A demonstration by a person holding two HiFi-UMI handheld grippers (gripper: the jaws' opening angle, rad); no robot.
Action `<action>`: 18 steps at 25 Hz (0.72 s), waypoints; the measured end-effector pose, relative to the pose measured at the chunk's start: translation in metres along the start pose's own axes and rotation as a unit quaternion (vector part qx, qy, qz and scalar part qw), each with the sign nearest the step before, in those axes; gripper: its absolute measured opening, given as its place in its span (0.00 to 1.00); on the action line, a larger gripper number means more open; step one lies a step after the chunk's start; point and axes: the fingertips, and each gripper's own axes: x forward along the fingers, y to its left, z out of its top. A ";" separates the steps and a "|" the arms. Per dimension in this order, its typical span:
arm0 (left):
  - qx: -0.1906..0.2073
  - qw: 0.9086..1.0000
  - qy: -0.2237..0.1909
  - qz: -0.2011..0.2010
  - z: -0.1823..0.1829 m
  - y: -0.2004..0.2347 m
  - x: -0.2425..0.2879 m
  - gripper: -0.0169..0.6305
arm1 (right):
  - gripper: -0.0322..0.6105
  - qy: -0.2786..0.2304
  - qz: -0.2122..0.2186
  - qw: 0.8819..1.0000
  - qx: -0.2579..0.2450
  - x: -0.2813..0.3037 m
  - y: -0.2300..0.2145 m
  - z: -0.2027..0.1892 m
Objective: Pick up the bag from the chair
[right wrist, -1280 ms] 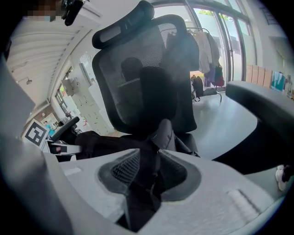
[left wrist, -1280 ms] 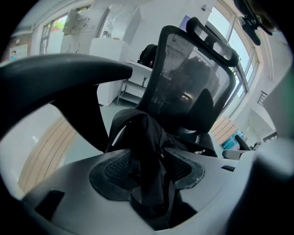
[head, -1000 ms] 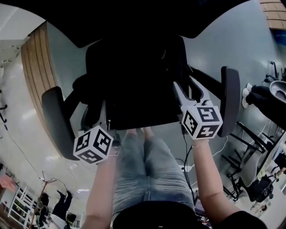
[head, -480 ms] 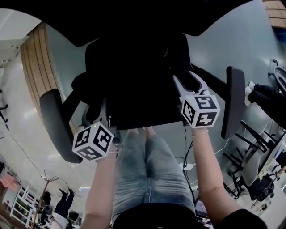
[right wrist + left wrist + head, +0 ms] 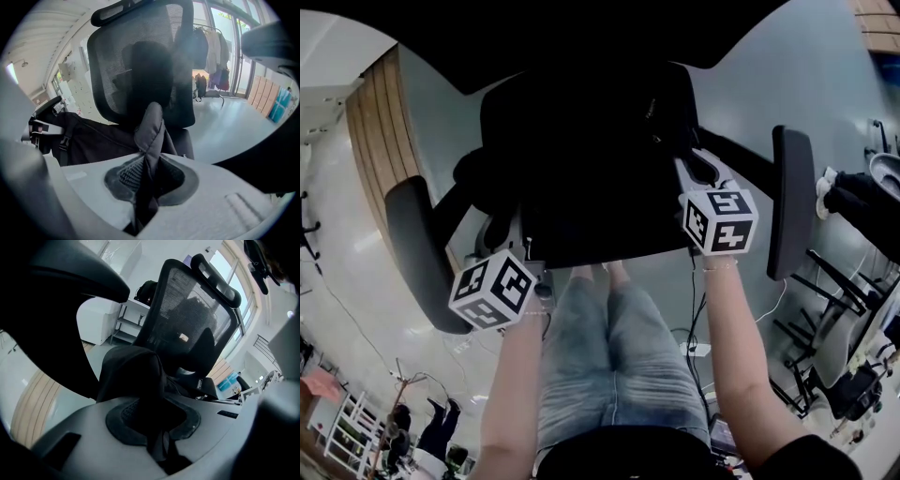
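Head view shows the black bag (image 5: 581, 159) lying crosswise on the chair (image 5: 792, 202) seat. Only the 2 gripper views show the left gripper (image 5: 157, 427) and right gripper (image 5: 146, 180), jaws just closing, each pinching a fold of bag fabric.

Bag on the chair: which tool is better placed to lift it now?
Probably right. Both tools have just closed on the bag; the right tool pinches a clear fold of it, the left tool a dark bunch that is harder to judge. Lifting together looks best.
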 end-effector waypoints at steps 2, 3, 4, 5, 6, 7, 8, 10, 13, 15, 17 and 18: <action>-0.002 1.000 0.000 -0.003 0.000 -0.001 -0.003 0.13 | 0.14 0.000 -0.003 1.000 0.016 -0.006 -0.002 -0.002; -0.004 1.000 0.000 -0.004 -0.001 -0.002 -0.005 0.12 | 0.14 -0.001 -0.004 1.000 0.023 -0.010 -0.002 -0.003; -0.004 1.000 -0.001 -0.005 -0.002 -0.002 -0.007 0.12 | 0.13 -0.003 -0.004 1.000 0.028 -0.014 0.000 -0.004; -0.005 1.000 -0.001 -0.005 -0.004 -0.003 -0.009 0.12 | 0.13 -0.007 -0.001 0.999 0.037 -0.017 0.002 -0.005; -0.006 1.000 -0.002 -0.005 -0.006 -0.002 -0.011 0.12 | 0.13 -0.013 0.003 0.998 0.055 -0.021 0.004 -0.006; -0.008 1.000 -0.002 -0.005 -0.008 -0.001 -0.013 0.12 | 0.13 -0.021 0.010 0.996 0.081 -0.025 0.006 -0.008; -0.008 1.000 -0.003 -0.005 -0.010 -0.001 -0.016 0.12 | 0.12 -0.028 0.016 0.994 0.108 -0.029 0.008 -0.010; -0.008 1.000 -0.003 -0.007 -0.013 -0.003 -0.022 0.12 | 0.12 -0.036 0.022 0.989 0.142 -0.039 0.012 -0.016; -0.003 1.000 0.000 -0.015 -0.019 -0.009 -0.032 0.11 | 0.12 -0.044 0.022 0.987 0.155 -0.056 0.021 -0.023; -0.003 1.000 0.004 -0.020 -0.023 -0.013 -0.039 0.11 | 0.12 -0.053 0.021 0.985 0.162 -0.069 0.028 -0.025; -0.008 1.000 0.007 -0.026 -0.028 -0.018 -0.047 0.11 | 0.12 -0.058 0.024 0.984 0.165 -0.080 0.036 -0.027; -0.013 0.999 0.010 -0.030 -0.029 -0.020 -0.050 0.11 | 0.11 -0.059 0.027 0.984 0.167 -0.085 0.040 -0.028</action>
